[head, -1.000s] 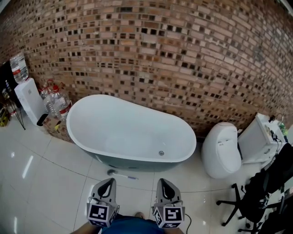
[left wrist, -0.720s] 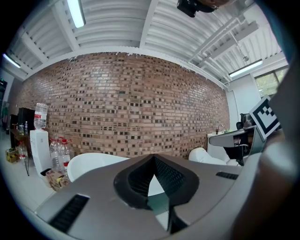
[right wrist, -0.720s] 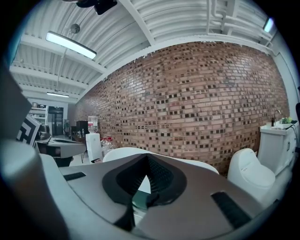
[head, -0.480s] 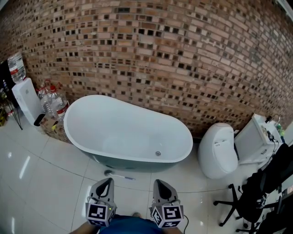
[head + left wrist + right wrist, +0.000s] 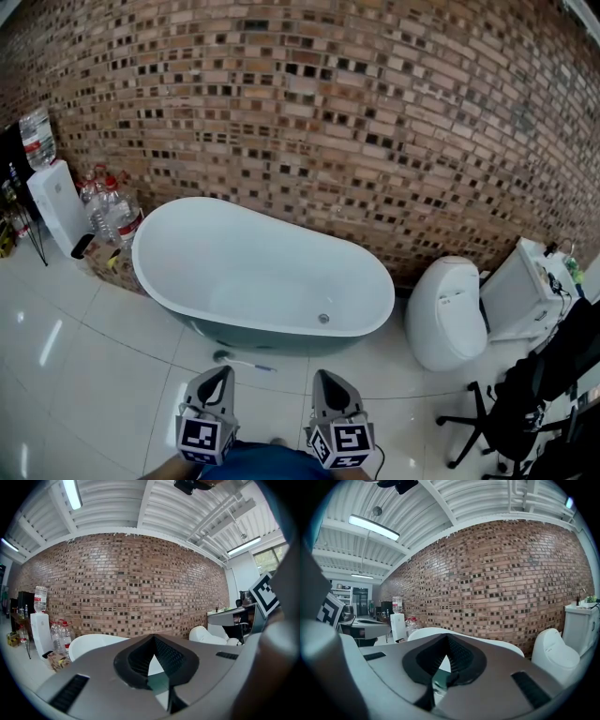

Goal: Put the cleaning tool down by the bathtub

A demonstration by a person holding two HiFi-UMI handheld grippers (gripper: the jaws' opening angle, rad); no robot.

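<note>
The cleaning tool (image 5: 240, 360), a small brush with a dark head and a thin white handle, lies flat on the tiled floor just in front of the white oval bathtub (image 5: 253, 327). Nothing holds the tool. My left gripper (image 5: 217, 380) and right gripper (image 5: 330, 382) hover side by side near the bottom of the head view, behind the tool and apart from it. Both are shut with nothing between their jaws. In the left gripper view the bathtub (image 5: 89, 641) shows beyond the closed tips, and the right gripper view shows the bathtub (image 5: 426, 632) likewise.
A brick wall runs behind the tub. A white toilet (image 5: 450, 309) and a white cabinet (image 5: 520, 286) stand to the right, with a black office chair (image 5: 506, 412) nearer me. At the left are a water dispenser (image 5: 58, 206) and large water bottles (image 5: 112, 211).
The head view has shifted slightly, so the tub sits a little further left in frame. The tool stays on the floor and both grippers keep their pose.
</note>
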